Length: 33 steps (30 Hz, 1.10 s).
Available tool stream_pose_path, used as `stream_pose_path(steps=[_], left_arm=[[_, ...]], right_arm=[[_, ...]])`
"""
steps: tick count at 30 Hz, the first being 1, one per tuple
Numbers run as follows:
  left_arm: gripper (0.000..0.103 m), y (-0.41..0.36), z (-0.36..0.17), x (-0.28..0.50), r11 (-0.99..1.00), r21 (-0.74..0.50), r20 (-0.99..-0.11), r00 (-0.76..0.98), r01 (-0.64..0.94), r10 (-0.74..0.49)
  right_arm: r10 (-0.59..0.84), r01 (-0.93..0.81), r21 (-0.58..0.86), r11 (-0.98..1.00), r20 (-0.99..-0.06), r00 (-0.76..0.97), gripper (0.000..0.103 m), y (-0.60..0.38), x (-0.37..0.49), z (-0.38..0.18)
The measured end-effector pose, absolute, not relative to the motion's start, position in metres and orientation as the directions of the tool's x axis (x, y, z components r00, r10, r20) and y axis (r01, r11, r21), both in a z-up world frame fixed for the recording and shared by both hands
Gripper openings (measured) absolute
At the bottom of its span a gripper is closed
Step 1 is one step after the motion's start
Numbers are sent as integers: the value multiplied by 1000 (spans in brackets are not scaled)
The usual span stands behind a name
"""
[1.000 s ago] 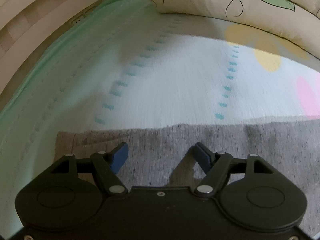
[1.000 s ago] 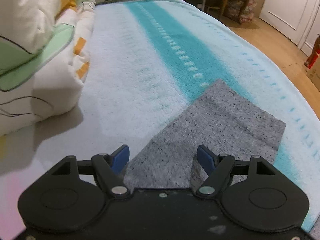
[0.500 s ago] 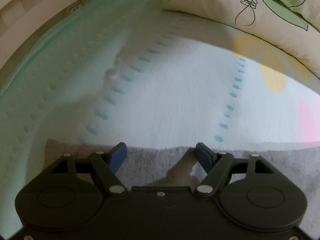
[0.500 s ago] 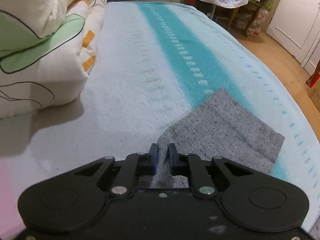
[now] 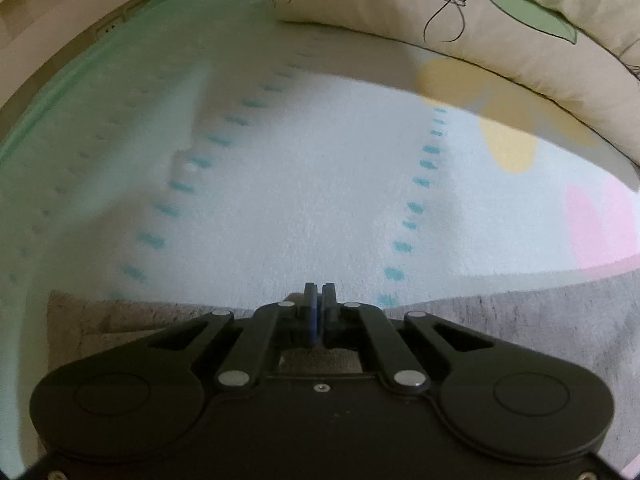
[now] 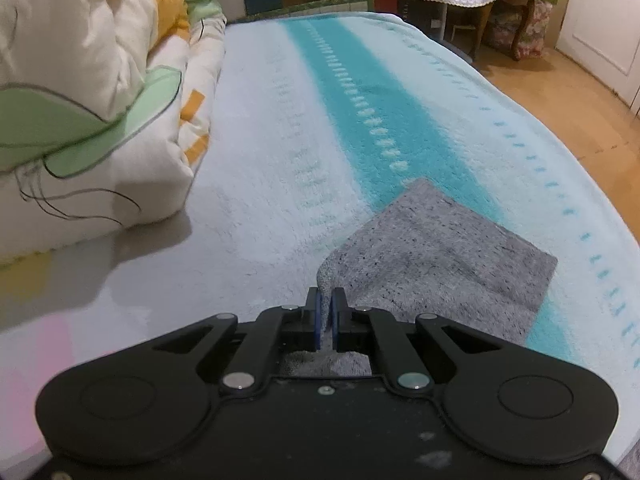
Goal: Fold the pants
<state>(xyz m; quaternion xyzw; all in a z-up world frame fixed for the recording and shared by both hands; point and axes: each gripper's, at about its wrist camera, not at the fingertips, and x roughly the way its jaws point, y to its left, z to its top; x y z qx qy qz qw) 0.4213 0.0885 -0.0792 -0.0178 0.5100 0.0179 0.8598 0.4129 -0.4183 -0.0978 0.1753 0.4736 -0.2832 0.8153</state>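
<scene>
The grey pants (image 6: 448, 256) lie folded flat on the bed's striped towel blanket (image 6: 280, 140). My right gripper (image 6: 327, 300) is shut on the pants' near edge, which is pinched up between the blue pads. In the left wrist view the pants (image 5: 520, 320) run as a grey band along the bottom. My left gripper (image 5: 319, 292) is shut at their far edge; grey fabric shows under the jaws, and the pads appear to pinch the edge.
A rolled quilt with green leaf print (image 6: 80, 120) lies along the bed's left side and also shows in the left wrist view (image 5: 500, 40). The wooden floor (image 6: 580, 92) and a door are at right. Furniture stands beyond the bed's far end.
My left gripper has closed from wide open onto the pants' edge. My right gripper closed half a second ago and now holds the edge slightly raised.
</scene>
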Motion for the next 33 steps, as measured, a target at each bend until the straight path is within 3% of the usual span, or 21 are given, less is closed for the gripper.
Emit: stream_pose_path(steps=[16,33], left_arm=[[1,94,-12,340,999,-37,-814,579,9,-36],[0,120,53,161,996,-33,-728,681,88,-85]], right_arm=[[-264,641,109,759,-849,457,5,-412,328,-39],[-283,649,139,748,-818,501,6,-383,127,32]])
